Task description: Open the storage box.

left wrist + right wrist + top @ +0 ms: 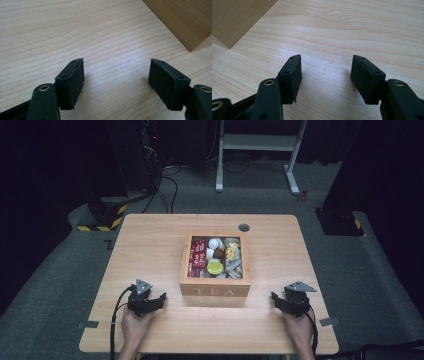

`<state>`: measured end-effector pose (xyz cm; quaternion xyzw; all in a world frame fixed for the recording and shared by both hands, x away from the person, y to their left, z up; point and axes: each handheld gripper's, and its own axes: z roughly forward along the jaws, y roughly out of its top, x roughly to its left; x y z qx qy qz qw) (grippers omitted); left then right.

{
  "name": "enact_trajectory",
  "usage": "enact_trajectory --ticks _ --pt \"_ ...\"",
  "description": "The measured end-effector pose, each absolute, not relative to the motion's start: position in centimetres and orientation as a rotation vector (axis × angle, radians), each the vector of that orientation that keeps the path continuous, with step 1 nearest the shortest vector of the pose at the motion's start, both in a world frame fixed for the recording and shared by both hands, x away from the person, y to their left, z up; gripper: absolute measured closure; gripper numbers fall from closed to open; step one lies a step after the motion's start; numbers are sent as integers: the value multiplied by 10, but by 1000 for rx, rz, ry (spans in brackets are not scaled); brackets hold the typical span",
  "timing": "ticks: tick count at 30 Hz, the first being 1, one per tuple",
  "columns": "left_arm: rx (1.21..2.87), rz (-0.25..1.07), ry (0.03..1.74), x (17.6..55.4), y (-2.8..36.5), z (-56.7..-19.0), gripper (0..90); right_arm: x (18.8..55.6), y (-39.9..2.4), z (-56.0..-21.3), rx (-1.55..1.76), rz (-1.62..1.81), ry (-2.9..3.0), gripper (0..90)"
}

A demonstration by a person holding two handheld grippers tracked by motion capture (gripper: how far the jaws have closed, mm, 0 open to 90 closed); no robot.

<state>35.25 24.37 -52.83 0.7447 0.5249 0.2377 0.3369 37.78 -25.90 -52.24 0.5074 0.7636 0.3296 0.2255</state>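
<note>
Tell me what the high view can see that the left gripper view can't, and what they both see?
The high view alone looks into the open wooden TEA box: red packets at its left, small cups and a yellow-lidded tub in the middle, pale wrappers at its right. It also has the right gripper, open.

The left gripper view alone brings the left gripper close, jaws wide apart with bare wood between them.

Both share the light wooden table, that gripper and an outer side of the box.

A wooden tea box sits mid-worktop, holding red packets and small pots. White desk legs stand on the grey floor behind.
</note>
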Motion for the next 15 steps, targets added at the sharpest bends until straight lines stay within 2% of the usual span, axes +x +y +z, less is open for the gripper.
enact_trajectory --ticks 7,15 --pt "1950 623 1368 353 241 -528 253 378 -259 -523 1395 908 2107 409" --pt "1947 611 1364 352 242 -528 266 378 -259 -522 1400 909 2105 405"
